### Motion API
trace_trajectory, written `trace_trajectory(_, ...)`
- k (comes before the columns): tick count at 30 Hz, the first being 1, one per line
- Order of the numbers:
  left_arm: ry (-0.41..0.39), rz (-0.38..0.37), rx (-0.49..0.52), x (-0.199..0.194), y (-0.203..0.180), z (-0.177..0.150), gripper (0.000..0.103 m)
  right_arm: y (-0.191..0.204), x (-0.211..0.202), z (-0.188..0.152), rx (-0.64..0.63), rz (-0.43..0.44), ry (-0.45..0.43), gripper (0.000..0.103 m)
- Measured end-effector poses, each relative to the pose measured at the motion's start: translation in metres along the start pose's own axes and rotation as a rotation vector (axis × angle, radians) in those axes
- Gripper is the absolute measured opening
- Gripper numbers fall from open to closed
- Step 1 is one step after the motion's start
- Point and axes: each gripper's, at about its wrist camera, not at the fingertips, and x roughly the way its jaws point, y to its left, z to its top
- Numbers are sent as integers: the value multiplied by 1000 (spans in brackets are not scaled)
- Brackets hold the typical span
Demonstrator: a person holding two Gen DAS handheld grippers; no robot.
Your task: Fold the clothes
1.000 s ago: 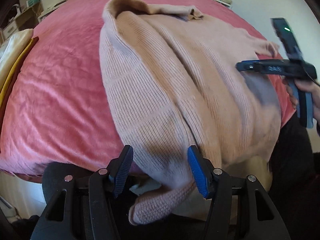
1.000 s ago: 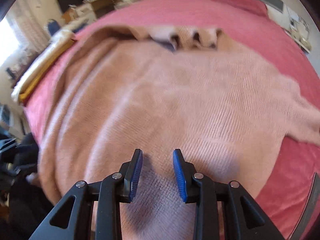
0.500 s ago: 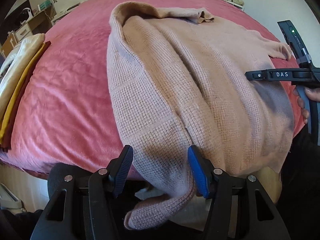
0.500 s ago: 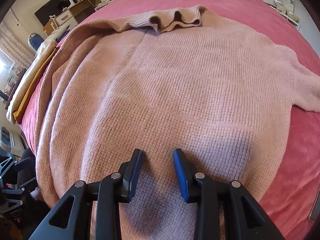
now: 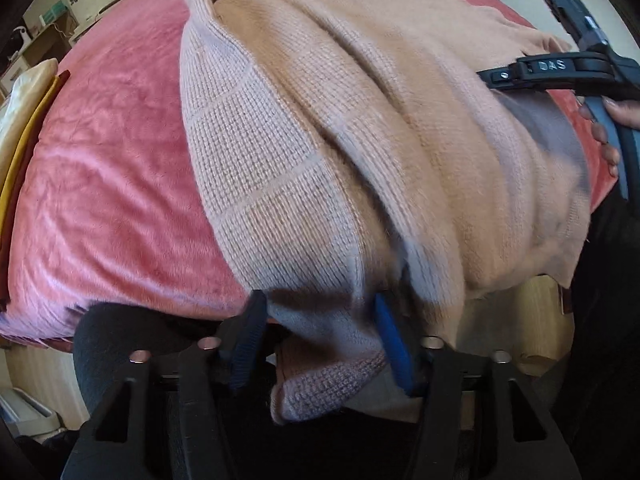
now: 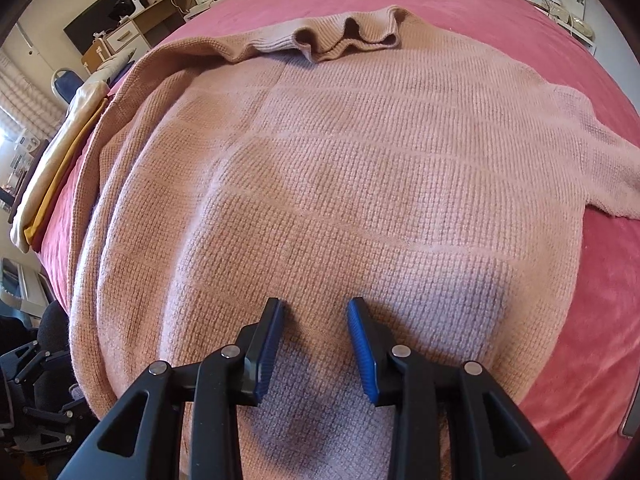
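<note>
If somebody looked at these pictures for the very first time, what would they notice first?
First, the big beige-pink knitted sweater, spread across the pink velvety bed cover and filling most of both views. Next, the left gripper at the near edge of the bed, its jaws just closing around the sweater's dangling sleeve cuff. The right gripper hangs open above the sweater's lower part, and folded cream and yellow cloths lie at the bed's left edge.

You are in a home bedroom: a wide bed with a soft pink velvet blanket [image 6: 460, 4] fills the room, a wooden dresser with white drawers [image 6: 128, 36] stands by the wall, and folded cream and yellow cloths [image 6: 56, 168] lie at the bed's edge.
</note>
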Motion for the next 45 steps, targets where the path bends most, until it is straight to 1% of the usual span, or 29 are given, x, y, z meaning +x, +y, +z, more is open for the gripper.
trace_trajectory(1,-4,-5,-5,-1,2,2,22,1,0,0,1,1,0,34)
trace_trajectory(2,-12,-18,-13,-3,4,5,15,2,0,1,3,3,1,34)
trace_trajectory(3,-19,-30,-22,-5,6,7,14,3,-1,1,6,7,0,34)
trace_trajectory(6,-64,-56,-67,-16,16,16,14,6,-2,2,13,16,-3,34)
trace_trajectory(7,-74,-66,-89,-19,20,20,17,7,-3,2,14,19,-4,34)
trace_trajectory(9,-87,-95,-106,-23,23,25,38,10,-3,3,18,23,-5,34)
trace_trajectory(10,-101,-95,-106,-26,23,27,57,11,-3,4,20,23,-5,34)
trace_trajectory(11,-117,-96,-101,-28,21,28,66,13,-3,5,21,23,-4,34)
trace_trajectory(13,-140,-85,-43,-30,13,30,68,17,-3,6,21,23,-2,35)
trace_trajectory(15,-123,-35,22,-25,4,32,68,21,-3,7,22,26,-1,35)
trace_trajectory(16,-108,-23,57,-21,0,31,67,22,-3,7,24,29,0,35)
trace_trajectory(17,-99,-20,76,-18,-1,31,58,23,-3,8,26,31,0,35)
trace_trajectory(18,-94,-19,73,-18,2,31,48,25,-4,8,29,34,1,35)
trace_trajectory(19,-89,-18,71,-18,4,31,31,27,-4,9,31,38,1,35)
trace_trajectory(20,-87,-24,65,-21,8,32,22,29,-5,9,32,41,1,35)
trace_trajectory(21,-87,-38,55,-25,14,33,17,31,-5,10,33,44,0,35)
trace_trajectory(22,-89,-46,46,-31,21,33,14,32,-6,10,34,47,0,35)
trace_trajectory(25,-108,-28,11,-57,55,35,13,39,-6,12,36,53,4,35)
trace_trajectory(27,-146,9,-42,-85,101,27,13,43,-7,14,40,54,7,35)
trace_trajectory(30,-207,72,-159,-118,178,39,13,51,-6,13,47,53,6,35)
trace_trajectory(31,-222,100,-191,-122,200,48,13,54,-7,13,49,52,5,35)
trace_trajectory(33,-236,173,-240,-123,249,48,13,60,-7,13,52,51,5,35)
trace_trajectory(35,-238,213,-288,-122,286,55,13,62,-8,13,54,54,7,35)
trace_trajectory(37,-227,254,-331,-112,313,59,13,31,-21,9,57,58,10,35)
trace_trajectory(38,-220,290,-343,-108,326,63,13,18,-27,7,59,59,11,35)
trace_trajectory(39,-210,335,-347,-110,345,63,13,20,-28,8,59,57,11,35)
trace_trajectory(41,-198,396,-368,-90,355,82,13,20,-29,6,57,52,12,35)
trace_trajectory(43,-203,442,-423,-78,375,91,13,19,-29,2,53,45,12,35)
trace_trajectory(45,-209,486,-470,-59,379,104,13,19,-29,-2,49,39,12,35)
